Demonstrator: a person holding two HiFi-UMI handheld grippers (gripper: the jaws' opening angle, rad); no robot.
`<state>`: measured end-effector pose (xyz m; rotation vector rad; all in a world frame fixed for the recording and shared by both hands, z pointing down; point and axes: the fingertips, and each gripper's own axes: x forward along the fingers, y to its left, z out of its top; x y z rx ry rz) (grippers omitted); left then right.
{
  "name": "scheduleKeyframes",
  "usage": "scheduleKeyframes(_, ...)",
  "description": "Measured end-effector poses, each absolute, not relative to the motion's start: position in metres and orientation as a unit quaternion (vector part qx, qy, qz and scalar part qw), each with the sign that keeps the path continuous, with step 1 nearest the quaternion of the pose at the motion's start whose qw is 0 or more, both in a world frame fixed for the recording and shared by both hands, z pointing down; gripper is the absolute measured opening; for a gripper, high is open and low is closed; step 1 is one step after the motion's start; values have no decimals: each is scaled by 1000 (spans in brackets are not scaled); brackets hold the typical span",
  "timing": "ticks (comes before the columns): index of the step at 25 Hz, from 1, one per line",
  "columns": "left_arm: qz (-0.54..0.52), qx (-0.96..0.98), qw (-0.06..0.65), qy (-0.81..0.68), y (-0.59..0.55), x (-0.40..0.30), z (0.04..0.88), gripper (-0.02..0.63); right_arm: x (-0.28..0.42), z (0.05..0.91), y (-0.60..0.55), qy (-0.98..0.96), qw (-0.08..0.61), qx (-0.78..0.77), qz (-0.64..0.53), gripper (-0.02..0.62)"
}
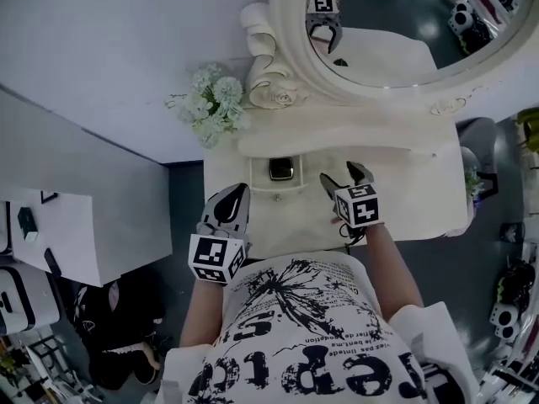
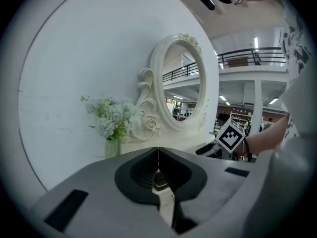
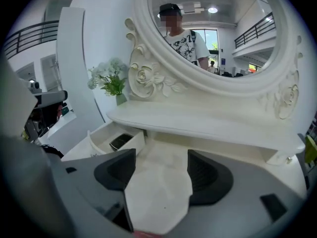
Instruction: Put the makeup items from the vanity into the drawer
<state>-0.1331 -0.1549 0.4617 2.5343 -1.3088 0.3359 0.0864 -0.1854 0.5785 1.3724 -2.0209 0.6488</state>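
Note:
A small white drawer (image 1: 257, 175) stands pulled out under the vanity's shelf, with a dark square compact (image 1: 281, 169) lying inside. In the right gripper view the drawer (image 3: 131, 145) and the compact (image 3: 120, 141) are ahead on the left. My left gripper (image 1: 241, 190) hovers over the vanity top's front left, just short of the drawer, its jaws shut with nothing between them (image 2: 158, 155). To the drawer's right, my right gripper (image 1: 344, 175) is open and empty over bare white tabletop (image 3: 159, 170). I see no other makeup on the vanity top.
A carved oval mirror (image 1: 404, 23) rises behind a raised shelf (image 1: 354, 137). A vase of pale flowers (image 1: 212, 103) stands at the back left corner. A white cabinet (image 1: 84, 225) is to the vanity's left. The person's torso is against the front edge.

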Motion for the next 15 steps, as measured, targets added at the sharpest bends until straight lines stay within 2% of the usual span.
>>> scheduleKeyframes(8,141,882,154,-423,-155,-81,481,20,169,628,-172,-706,334,550,295,326)
scheduleKeyframes(15,144,875,164,-432,-154,-60,489,20,186,656,-175,-701,348,533,323,325)
